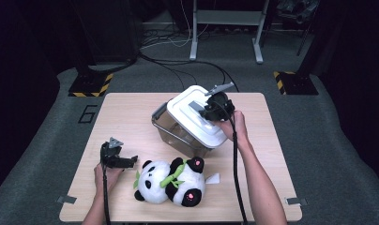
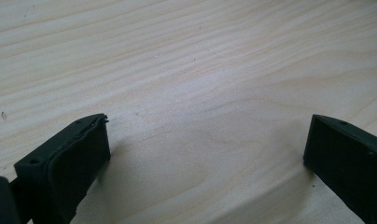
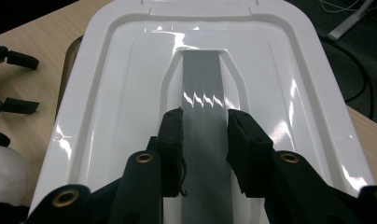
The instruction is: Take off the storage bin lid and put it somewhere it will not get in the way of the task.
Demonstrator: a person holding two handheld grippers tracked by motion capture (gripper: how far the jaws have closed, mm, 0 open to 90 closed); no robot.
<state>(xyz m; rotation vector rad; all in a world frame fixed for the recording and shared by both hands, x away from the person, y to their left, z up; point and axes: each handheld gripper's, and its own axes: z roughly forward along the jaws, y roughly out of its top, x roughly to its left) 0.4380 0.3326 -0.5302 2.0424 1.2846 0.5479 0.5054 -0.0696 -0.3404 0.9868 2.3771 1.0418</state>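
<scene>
Firmly clamped: right gripper [image 3: 205, 135] on grey handle [image 3: 203, 88].

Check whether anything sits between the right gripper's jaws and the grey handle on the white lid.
Nothing visible does. The right gripper is already shut on the grey handle of the white lid, a jaw on each side. The toy pandas lie apart, nearer the person.

Overhead light falls bright on the desk [image 1: 131, 112] while the room around it stays dark; glare streaks the white lid [image 3: 130, 93]; soft shadows spread beneath the blurred, close left gripper [image 2: 205, 154].
</scene>
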